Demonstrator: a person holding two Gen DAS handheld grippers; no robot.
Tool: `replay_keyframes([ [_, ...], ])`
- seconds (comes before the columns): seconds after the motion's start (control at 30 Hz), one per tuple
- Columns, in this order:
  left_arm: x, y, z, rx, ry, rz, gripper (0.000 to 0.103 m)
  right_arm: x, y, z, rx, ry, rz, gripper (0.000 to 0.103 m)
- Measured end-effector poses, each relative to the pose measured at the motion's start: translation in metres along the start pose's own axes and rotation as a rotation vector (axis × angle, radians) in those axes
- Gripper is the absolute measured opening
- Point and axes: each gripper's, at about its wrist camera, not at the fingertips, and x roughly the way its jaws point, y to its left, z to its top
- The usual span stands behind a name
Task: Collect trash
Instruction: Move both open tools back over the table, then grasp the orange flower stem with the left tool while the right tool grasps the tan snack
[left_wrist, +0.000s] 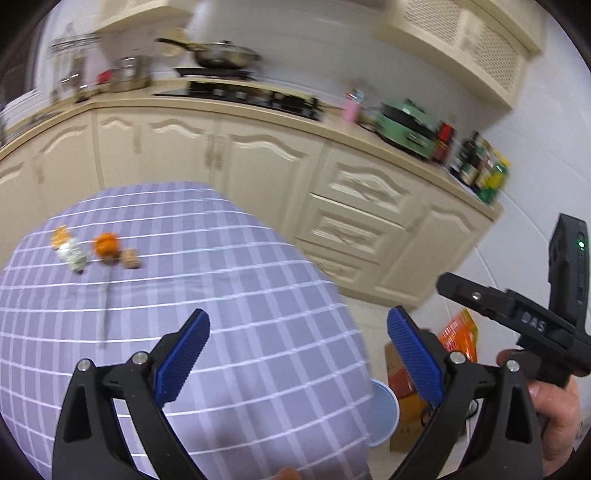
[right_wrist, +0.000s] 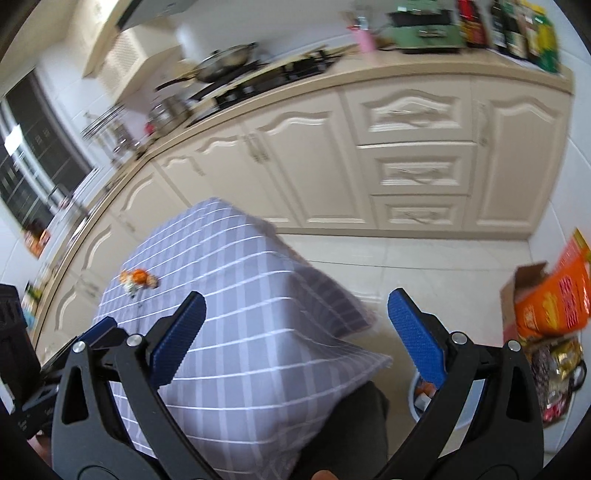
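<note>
A small pile of trash lies on the purple checked tablecloth (left_wrist: 221, 280): an orange peel (left_wrist: 106, 246), a white crumpled wrapper (left_wrist: 72, 255), a brown scrap (left_wrist: 131, 258). The pile also shows far off in the right wrist view (right_wrist: 138, 278). My left gripper (left_wrist: 295, 358) is open and empty, above the table's near right part. My right gripper (right_wrist: 295, 343) is open and empty, over the table's right corner. A light blue bin (left_wrist: 384, 413) stands on the floor by the table, partly hidden; in the right wrist view (right_wrist: 419, 400) it holds some scraps.
Cream kitchen cabinets (left_wrist: 258, 158) run behind the table, with a hob and wok (left_wrist: 225, 55) on the counter. An orange package (right_wrist: 554, 295), a cardboard box (right_wrist: 524, 280) and bags stand on the tiled floor at the right. The right gripper's body (left_wrist: 517, 317) shows in the left view.
</note>
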Motion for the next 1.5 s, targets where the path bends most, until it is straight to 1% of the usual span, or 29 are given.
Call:
replay_keyframes([
  [0.2, -0.021, 0.068, -0.001, -0.092, -0.044, 0.082, 0.095, 0.021, 0.054, 0.007, -0.092, 0.024, 0.059, 0.097],
  [0.43, -0.024, 0.128, -0.005, -0.165, -0.047, 0.166, 0.095, 0.055, 0.109, 0.008, -0.187, 0.069, 0.114, 0.097],
  [0.6, -0.009, 0.155, -0.004, -0.174, -0.022, 0.218, 0.094, 0.075, 0.135, 0.005, -0.246, 0.097, 0.144, 0.097],
  [0.77, 0.024, 0.180, 0.004, -0.195, 0.020, 0.253, 0.094, 0.102, 0.147, 0.005, -0.269, 0.133, 0.153, 0.097],
  [0.8, 0.032, 0.183, 0.006, -0.191, 0.031, 0.263, 0.092, 0.108, 0.147, 0.004, -0.268, 0.140, 0.154, 0.097],
  [0.83, 0.040, 0.185, 0.008, -0.187, 0.048, 0.271, 0.084, 0.115, 0.147, 0.005, -0.267, 0.149, 0.154, 0.097],
  [0.87, 0.049, 0.188, 0.010, -0.187, 0.068, 0.277, 0.081, 0.120, 0.146, 0.005, -0.266, 0.157, 0.154, 0.097],
  [0.93, 0.067, 0.197, 0.012, -0.203, 0.102, 0.278, 0.069, 0.132, 0.144, 0.006, -0.260, 0.172, 0.157, 0.097],
  [0.97, 0.076, 0.200, 0.014, -0.208, 0.119, 0.283, 0.065, 0.137, 0.144, 0.006, -0.258, 0.179, 0.159, 0.097],
  [1.07, 0.088, 0.202, 0.020, -0.187, 0.119, 0.310, 0.055, 0.152, 0.145, 0.007, -0.257, 0.193, 0.162, 0.097],
  [1.1, 0.091, 0.203, 0.023, -0.181, 0.121, 0.308, 0.046, 0.155, 0.145, 0.008, -0.257, 0.196, 0.165, 0.097],
  [1.13, 0.094, 0.203, 0.026, -0.176, 0.124, 0.307, 0.032, 0.160, 0.147, 0.008, -0.260, 0.199, 0.168, 0.097],
  [1.17, 0.095, 0.203, 0.028, -0.170, 0.127, 0.300, 0.023, 0.163, 0.149, 0.008, -0.265, 0.200, 0.171, 0.097],
  [1.2, 0.097, 0.203, 0.029, -0.166, 0.133, 0.288, 0.007, 0.168, 0.152, 0.008, -0.275, 0.200, 0.174, 0.097],
  [1.23, 0.096, 0.204, 0.029, -0.161, 0.133, 0.268, 0.004, 0.171, 0.156, 0.007, -0.282, 0.200, 0.178, 0.097],
  [1.33, 0.091, 0.200, 0.023, -0.142, 0.120, 0.251, 0.004, 0.184, 0.170, 0.003, -0.324, 0.210, 0.181, 0.097],
  [1.4, 0.084, 0.201, 0.019, -0.147, 0.106, 0.247, 0.004, 0.193, 0.179, -0.002, -0.351, 0.224, 0.189, 0.096],
  [1.43, 0.078, 0.203, 0.016, -0.156, 0.095, 0.244, 0.004, 0.197, 0.187, -0.005, -0.368, 0.232, 0.199, 0.095],
  [1.47, 0.074, 0.204, 0.014, -0.162, 0.088, 0.245, 0.004, 0.201, 0.193, -0.007, -0.382, 0.237, 0.207, 0.089],
  [1.5, 0.069, 0.206, 0.013, -0.168, 0.081, 0.247, 0.004, 0.204, 0.198, -0.009, -0.394, 0.241, 0.214, 0.086],
])
